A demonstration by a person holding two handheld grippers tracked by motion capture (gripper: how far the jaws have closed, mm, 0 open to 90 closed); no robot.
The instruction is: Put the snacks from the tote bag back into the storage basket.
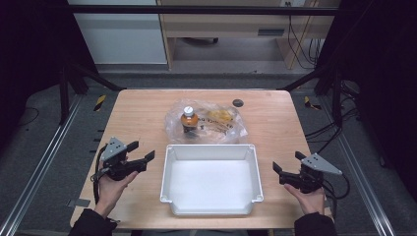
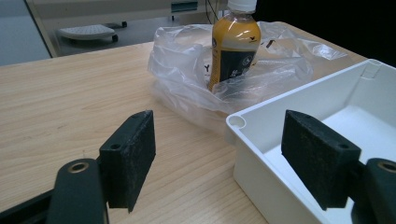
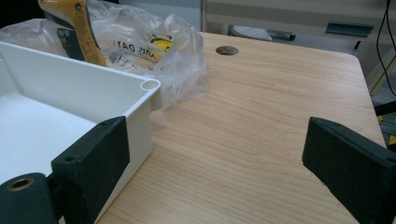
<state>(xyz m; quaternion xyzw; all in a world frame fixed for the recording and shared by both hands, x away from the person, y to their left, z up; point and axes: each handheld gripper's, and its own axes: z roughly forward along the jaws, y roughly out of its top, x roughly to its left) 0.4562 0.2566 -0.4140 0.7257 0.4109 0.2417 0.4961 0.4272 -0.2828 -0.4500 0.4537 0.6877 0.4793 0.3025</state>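
Ahead of the left gripper [image 1: 139, 154], slightly rightward, stood an upright bottle [image 1: 189, 119] inside a clear bag [image 1: 216, 123] (beyond the white bin [image 1: 211, 150]). Both grippers gaped empty; the right gripper [image 1: 287, 163] sat about as far away.

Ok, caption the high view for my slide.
Two open grippers, left gripper and right gripper, flank an empty white bin; behind it, a bottle stands in a plastic bag.

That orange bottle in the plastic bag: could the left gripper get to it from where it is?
Probably yes. The left gripper is open, with bare table between it and the upright bottle. The crumpled bag around the bottle's base may hinder a clean grip.
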